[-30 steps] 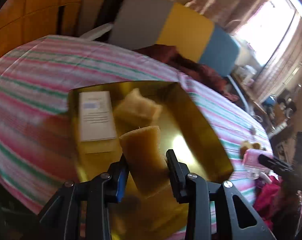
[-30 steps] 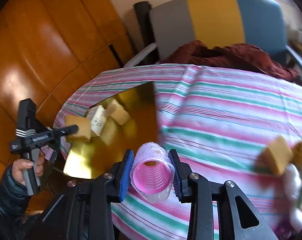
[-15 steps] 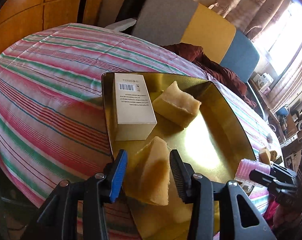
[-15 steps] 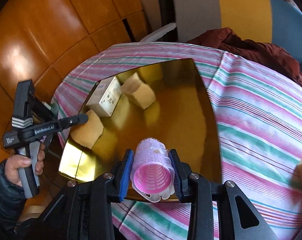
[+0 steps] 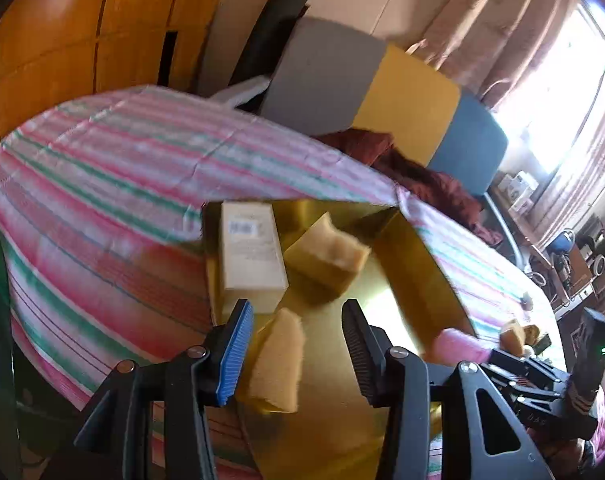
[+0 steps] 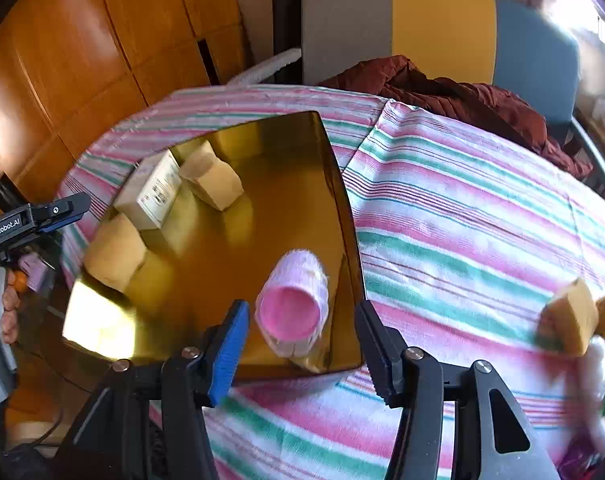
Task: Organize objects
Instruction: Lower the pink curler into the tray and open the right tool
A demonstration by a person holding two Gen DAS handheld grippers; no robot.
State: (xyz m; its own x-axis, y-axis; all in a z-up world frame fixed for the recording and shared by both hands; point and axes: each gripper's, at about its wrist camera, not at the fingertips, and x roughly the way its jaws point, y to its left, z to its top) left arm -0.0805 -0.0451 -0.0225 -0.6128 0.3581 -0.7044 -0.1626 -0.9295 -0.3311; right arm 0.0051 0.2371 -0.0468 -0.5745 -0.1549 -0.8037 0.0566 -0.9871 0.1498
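Observation:
A gold tray [image 5: 402, 264] [image 6: 270, 184] lies on the striped tablecloth. On it are a white box [image 5: 250, 252] [image 6: 154, 192], a tan sponge [image 5: 326, 260] [image 6: 212, 180] and a second sponge [image 5: 280, 364] [image 6: 116, 252]. That second sponge rests on the tray between the fingers of my left gripper [image 5: 296, 340] [image 6: 42, 216], whose jaws are opening and stand clear of it. A pink hair roller [image 6: 294, 304] [image 5: 458, 346] lies on the tray's near right corner. My right gripper [image 6: 302, 344] [image 5: 542, 380] is just behind it, jaws opening, pads off the roller.
Another tan sponge [image 6: 572, 320] and some small blurred items lie on the cloth at the right. A dark red garment [image 6: 442, 88] is draped over a grey, yellow and blue chair [image 6: 398, 28] behind the table. Wood panelling lines the left side.
The left gripper has let go of its sponge on the tray. The right gripper came over the tray with the roller, sank, and opened; the roller now lies free.

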